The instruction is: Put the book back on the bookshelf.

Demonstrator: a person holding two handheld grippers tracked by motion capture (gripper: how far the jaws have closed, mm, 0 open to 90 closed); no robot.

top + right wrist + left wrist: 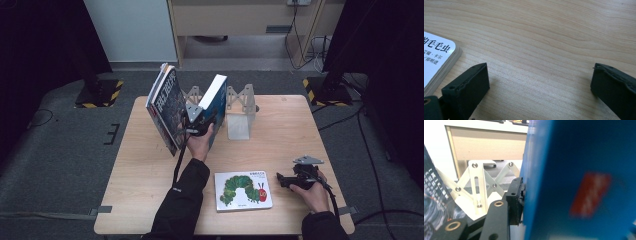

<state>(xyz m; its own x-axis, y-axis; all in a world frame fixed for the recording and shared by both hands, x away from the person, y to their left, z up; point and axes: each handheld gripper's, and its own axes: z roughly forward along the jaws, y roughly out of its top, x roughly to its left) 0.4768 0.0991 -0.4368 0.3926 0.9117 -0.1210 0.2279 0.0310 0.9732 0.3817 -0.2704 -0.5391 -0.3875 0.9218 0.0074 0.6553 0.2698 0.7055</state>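
Note:
A thick blue book (pixel 218 94) stands tilted on the table by the white folding book rack (pixel 239 114). My left gripper (pixel 199 124) is shut on it from the near side. In the left gripper view one black pad (pixel 516 199) presses on the blue book's (pixel 579 182) cover, and the other jaw is hidden behind the book. Dark-covered books (pixel 165 107) lean to the left of my hand. A white book with a green caterpillar (pixel 243 190) lies flat at the front. My right gripper (pixel 283 179) rests open on the table to its right; between its jaws (pixel 540 83) there is bare wood.
The rack's white scissor links (pixel 477 187) stand behind the left gripper. A corner of the caterpillar book (pixel 437 58) lies just left of the right gripper's jaws. The wooden table (pixel 290 125) has bare room at the right and front left.

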